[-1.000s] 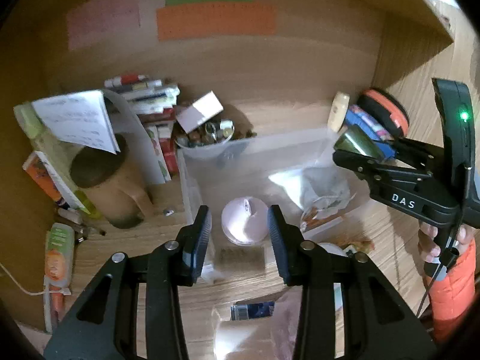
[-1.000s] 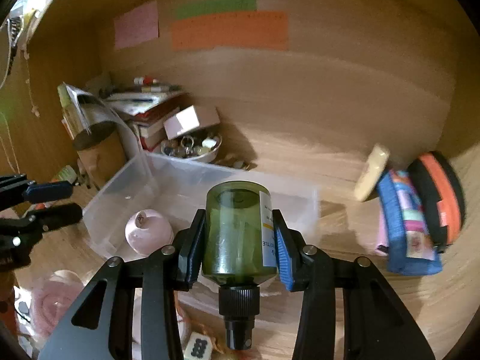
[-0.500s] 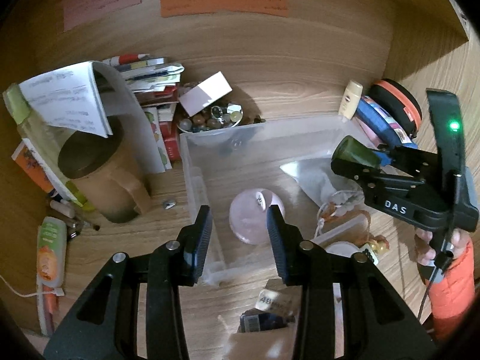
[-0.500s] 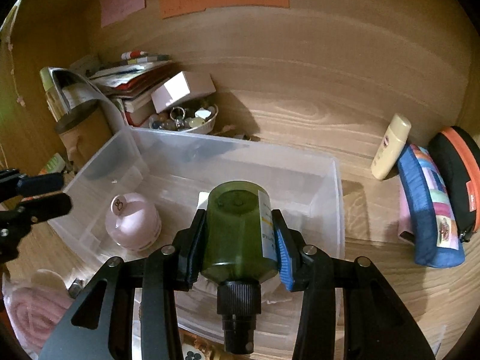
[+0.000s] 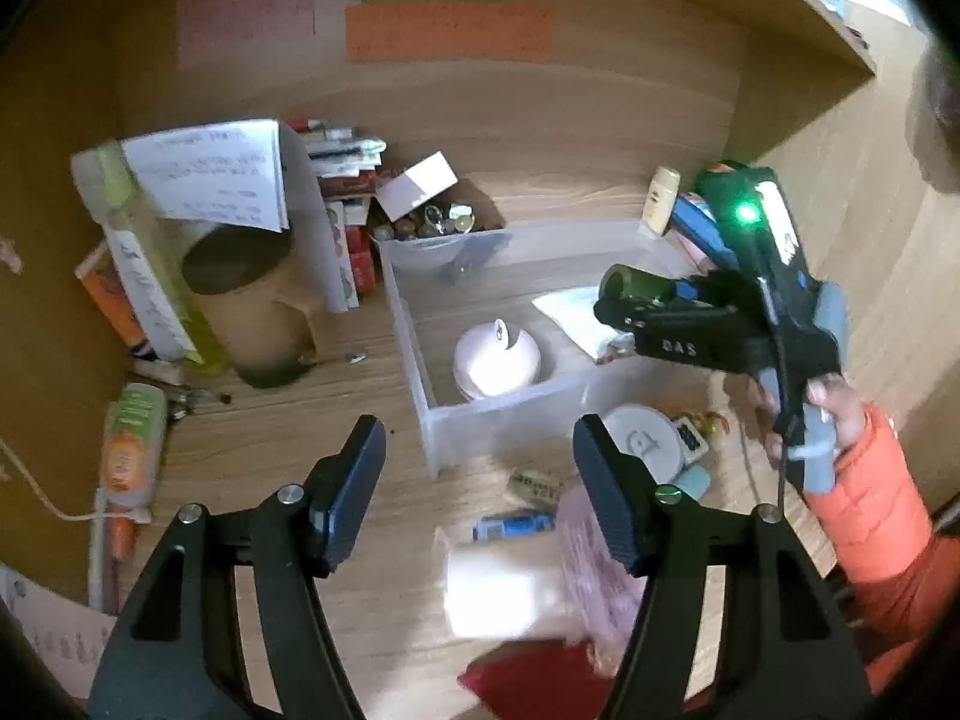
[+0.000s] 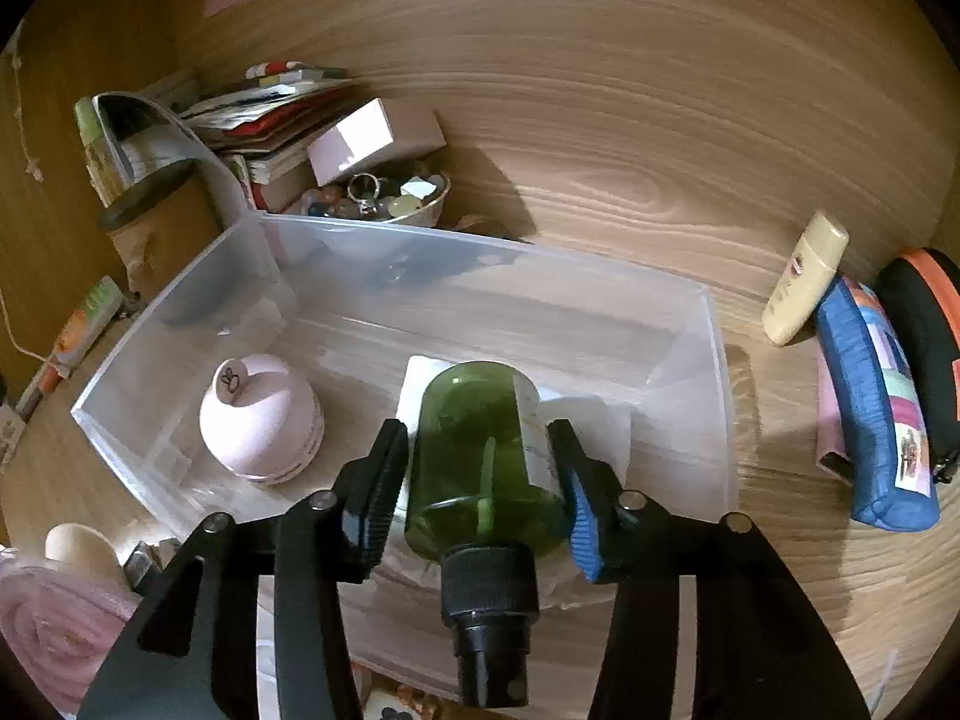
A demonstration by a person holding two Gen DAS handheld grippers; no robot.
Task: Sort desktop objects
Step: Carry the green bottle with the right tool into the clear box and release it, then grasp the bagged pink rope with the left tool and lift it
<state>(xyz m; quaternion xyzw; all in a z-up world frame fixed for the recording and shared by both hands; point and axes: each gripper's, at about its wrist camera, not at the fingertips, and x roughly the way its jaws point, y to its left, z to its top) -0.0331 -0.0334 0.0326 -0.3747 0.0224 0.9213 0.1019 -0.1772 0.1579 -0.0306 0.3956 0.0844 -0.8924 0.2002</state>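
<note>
A green bottle (image 6: pixel 480 444) with a black pump cap lies between the jaws of my right gripper (image 6: pixel 477 432), low over the clear plastic bin (image 6: pixel 480 240). Those jaws are opening, and narrow gaps show between the pads and the bottle. Under it in the bin lie a white packet (image 6: pixel 420 384) and a pink round jar (image 6: pixel 258 426). In the left wrist view my left gripper (image 5: pixel 477 438) hangs before the bin's front wall (image 5: pixel 432 420), jaws opening with nothing between them. The right gripper (image 5: pixel 612 306), held by a hand in an orange sleeve, carries the bottle (image 5: pixel 636 285) over the bin's right side.
A brown mug (image 5: pixel 240 300), papers and stacked books crowd the back left. A bowl of beads (image 6: pixel 384 198) sits behind the bin. A cream tube (image 6: pixel 804 282), a blue pouch (image 6: pixel 870 408) and a black-orange case (image 6: pixel 924 330) lie right. Pink cloth (image 5: pixel 594 570) and small items lie in front.
My left gripper drew back from the pink jar and the bin, and its jaws spread wide. My right gripper sank lower into the bin and loosened on the green bottle.
</note>
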